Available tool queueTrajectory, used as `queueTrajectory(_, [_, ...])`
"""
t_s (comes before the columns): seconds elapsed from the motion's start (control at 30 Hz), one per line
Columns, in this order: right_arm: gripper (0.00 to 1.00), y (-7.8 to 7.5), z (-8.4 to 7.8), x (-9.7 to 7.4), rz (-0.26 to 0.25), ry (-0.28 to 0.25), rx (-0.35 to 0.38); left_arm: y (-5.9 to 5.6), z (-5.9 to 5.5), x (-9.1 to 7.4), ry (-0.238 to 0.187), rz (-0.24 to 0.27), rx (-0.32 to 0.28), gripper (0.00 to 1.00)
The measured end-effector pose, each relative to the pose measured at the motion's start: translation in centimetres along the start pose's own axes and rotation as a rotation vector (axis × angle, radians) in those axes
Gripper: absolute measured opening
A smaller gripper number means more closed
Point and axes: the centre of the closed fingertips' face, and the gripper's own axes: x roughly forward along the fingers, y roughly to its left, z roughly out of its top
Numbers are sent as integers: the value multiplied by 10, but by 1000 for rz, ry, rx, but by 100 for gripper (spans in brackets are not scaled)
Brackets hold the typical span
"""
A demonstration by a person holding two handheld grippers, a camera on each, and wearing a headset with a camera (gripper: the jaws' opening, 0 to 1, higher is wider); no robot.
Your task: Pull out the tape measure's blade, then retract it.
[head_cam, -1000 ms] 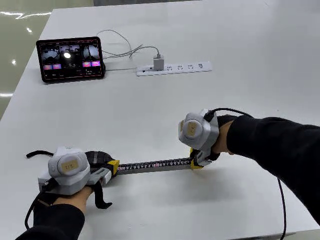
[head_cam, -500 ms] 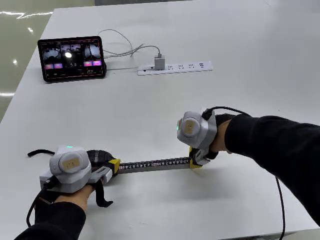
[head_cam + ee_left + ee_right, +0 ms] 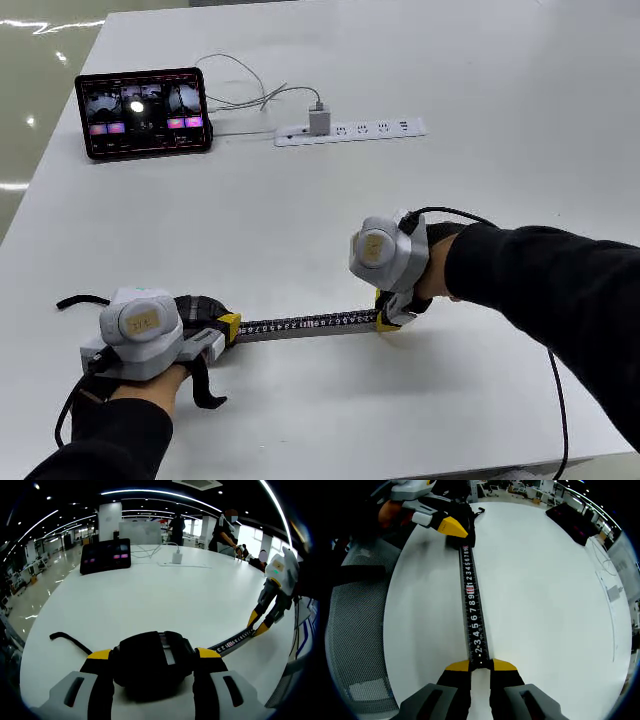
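Head view: the tape measure sits near the front edge of the table (image 3: 450, 100). Its black case (image 3: 197, 308) is clamped between the jaws of the left gripper (image 3: 215, 332). The blade (image 3: 305, 325) lies flat along the tabletop, running to the right gripper (image 3: 385, 320), whose jaws are pinched together on the blade's tip.

From where I stand the case looks hard and compact, so squeezing it across the sides, as the left gripper does, seems the right hold. The blade is likely thin, springy steel, slick and quick to kink if twisted. The end is the place to hold it, and I'd guess it wants walking back, since a spring return could whip it home.

A black strap (image 3: 200, 385) trails from the case beside the left gripper and might snag. The tablet (image 3: 142, 112) and power strip (image 3: 350, 130) lie well apart at the far side, and nothing lies along the blade's run.
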Motion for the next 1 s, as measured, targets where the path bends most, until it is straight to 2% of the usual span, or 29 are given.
queueTrajectory(1.0, [9, 2, 8, 1, -1, 2, 2, 1, -1, 2, 2, 0, -1, 59])
